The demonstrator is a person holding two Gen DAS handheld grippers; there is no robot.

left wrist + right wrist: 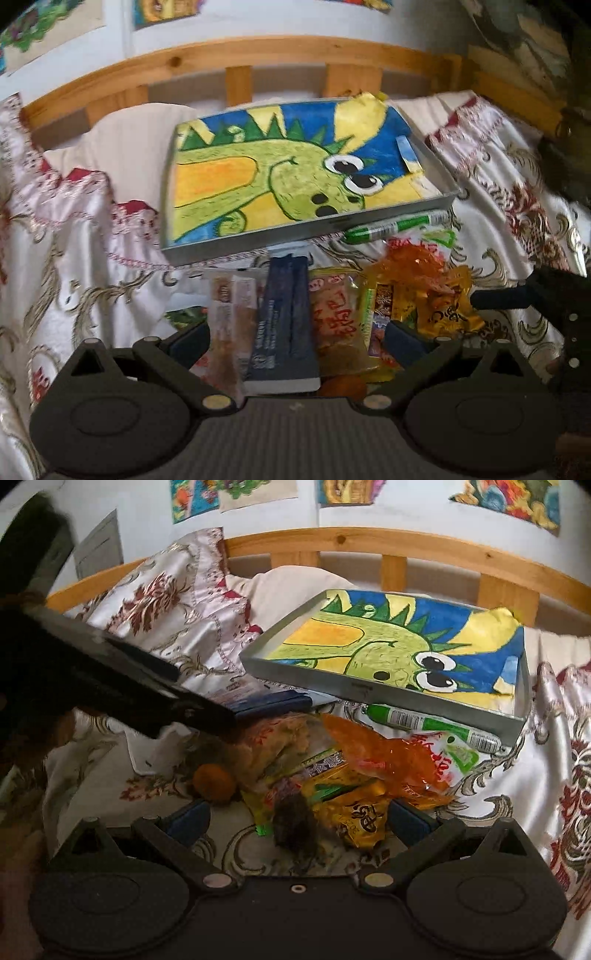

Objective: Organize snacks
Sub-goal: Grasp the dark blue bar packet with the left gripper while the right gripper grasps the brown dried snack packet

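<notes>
The left gripper (295, 339) stands wide apart over the near end of a snack pile on the bed, its blue-padded fingers (190, 341) flanking but not pressing a dark blue packet (284, 325), a clear-wrapped brown bar (229, 325) and a pale packet with red lettering (338, 321). A small orange ball (343, 386) peeks out under these, close to the gripper body. The right gripper (295, 823) is also spread wide, low over the right side of the pile, with a yellow packet (364, 821) and a dark fuzzy lump (295, 825) between its fingers; neither is clamped. Just beyond lie a crinkled orange wrapper (373, 755) and a white and red packet with a green mark (456, 753). Past the pile, a green marker (432, 723) lies against the front wall of a shallow grey tray (306, 674) lined with a dinosaur drawing (388, 642). The tray rests tilted on the patterned bedspread (524, 812), before the wooden bed rail (369, 542).
</notes>
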